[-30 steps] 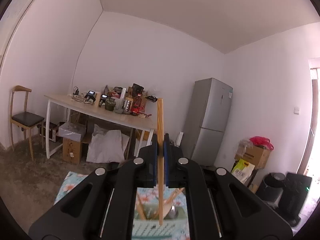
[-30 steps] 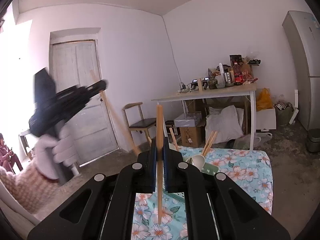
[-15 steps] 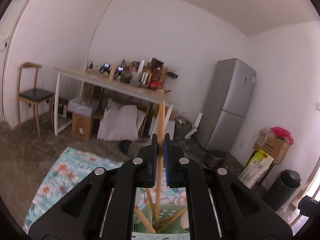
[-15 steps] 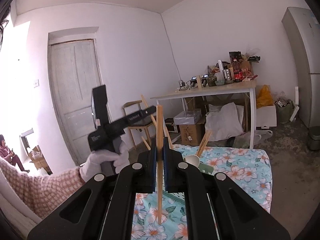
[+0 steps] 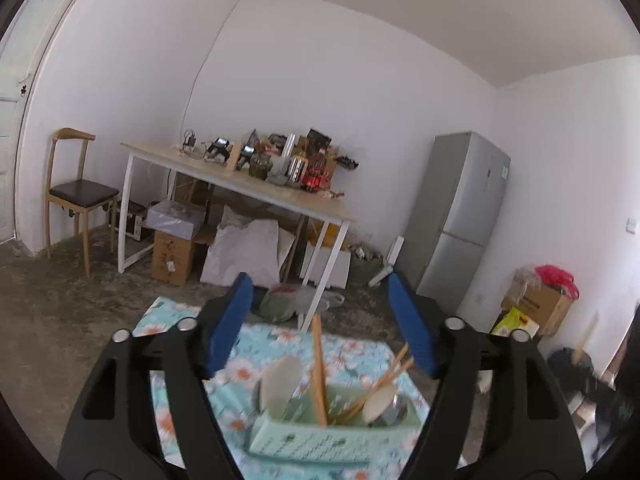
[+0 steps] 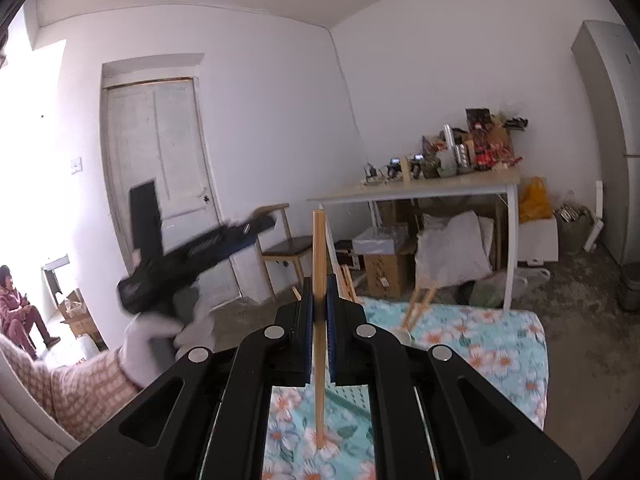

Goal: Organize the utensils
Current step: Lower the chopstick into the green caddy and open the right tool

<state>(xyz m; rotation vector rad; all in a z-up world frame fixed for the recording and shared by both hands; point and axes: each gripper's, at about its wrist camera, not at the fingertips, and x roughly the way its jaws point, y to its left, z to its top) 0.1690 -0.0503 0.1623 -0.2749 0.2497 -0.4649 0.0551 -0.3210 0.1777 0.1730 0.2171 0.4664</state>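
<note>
Left gripper [image 5: 320, 328]: jaws were wide and opening, blue pads [image 5: 228, 320] well apart. Nothing pinched. A chopstick [image 5: 319, 368] stood between them but touched neither pad.

That chopstick: upright-ish, its lower end down in the green basket [image 5: 320, 438].

Right gripper [image 6: 320, 312]: clamped tight on another chopstick [image 6: 319, 320], held upright, top end poking above the fingers, bottom end hanging over the flowered cloth [image 6: 480, 344].

Basket: pale green, perforated front wall, sat on the cloth right below the left gripper. It held a pale spoon [image 5: 282, 376] on the left, a few slanted chopsticks in the middle and a second spoon [image 5: 380, 400] on the right.

Hard to make out: basket and contents were motion-blurred in the left wrist view, so couldn't count the slanted sticks. In the right wrist view the basket was mostly hidden behind the gripper, only some chopstick tips [image 6: 420, 304] peeking out.

Left hand [image 6: 160, 340]: white glove, checked sleeve, seen from the right wrist view gripping the other tool, all blurred.

Farther back: long table [image 5: 240, 184] piled with clutter, boxes and a white sack underneath, wooden chair [image 5: 76, 192] by the wall, grey fridge [image 5: 460, 216], white door [image 6: 160, 168].

Cut off: a seated person [image 6: 16, 312] at the far left edge, only partly in frame.
</note>
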